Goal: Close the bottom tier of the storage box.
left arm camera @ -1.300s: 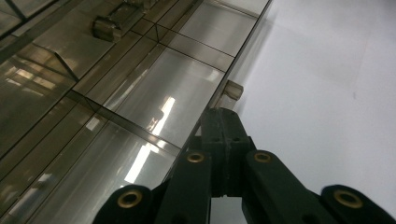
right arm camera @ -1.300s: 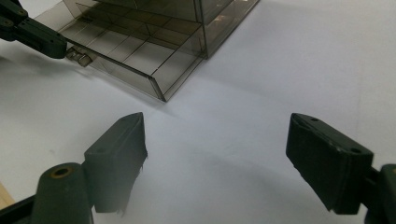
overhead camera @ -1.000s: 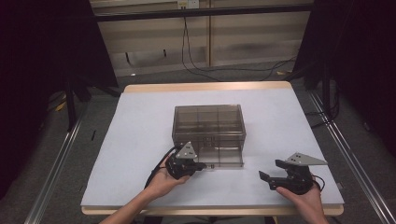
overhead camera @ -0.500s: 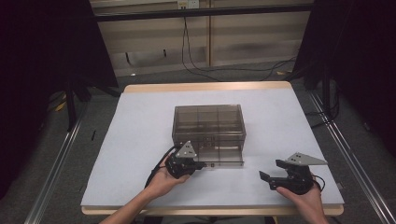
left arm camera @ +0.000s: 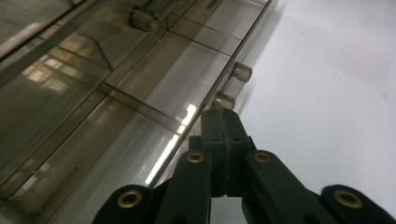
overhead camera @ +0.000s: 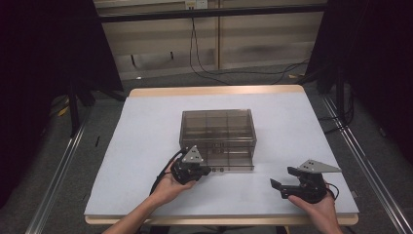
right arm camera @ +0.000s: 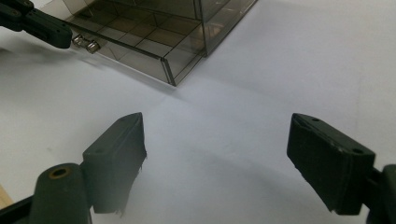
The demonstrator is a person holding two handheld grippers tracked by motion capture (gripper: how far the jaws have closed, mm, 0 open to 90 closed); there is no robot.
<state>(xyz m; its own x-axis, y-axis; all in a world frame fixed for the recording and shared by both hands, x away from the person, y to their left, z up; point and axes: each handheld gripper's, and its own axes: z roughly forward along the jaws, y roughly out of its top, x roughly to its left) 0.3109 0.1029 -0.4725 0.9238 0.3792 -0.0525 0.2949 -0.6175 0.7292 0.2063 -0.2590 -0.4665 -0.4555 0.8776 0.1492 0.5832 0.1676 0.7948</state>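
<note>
A smoky clear drawer box (overhead camera: 217, 129) stands mid-table with its bottom drawer (overhead camera: 234, 163) pulled out toward me. My left gripper (overhead camera: 207, 170) lies at the drawer's front, jaws pressed together on the small clear handle (overhead camera: 217, 169). In the left gripper view the shut tips (left arm camera: 224, 116) meet the handle (left arm camera: 233, 81) beside the divided drawer. My right gripper (overhead camera: 281, 177) rests near the table's front right, open and holding nothing. Its view looks between its spread jaws (right arm camera: 217, 128) over bare table to the drawer's corner (right arm camera: 168, 70) and the left gripper (right arm camera: 63, 37).
The white tabletop (overhead camera: 146, 126) has a wooden edge at front and back. Metal rails (overhead camera: 58, 170) run along both sides on the floor, and cables (overhead camera: 209, 68) lie beyond the far edge. Dark curtains hang to the left and right.
</note>
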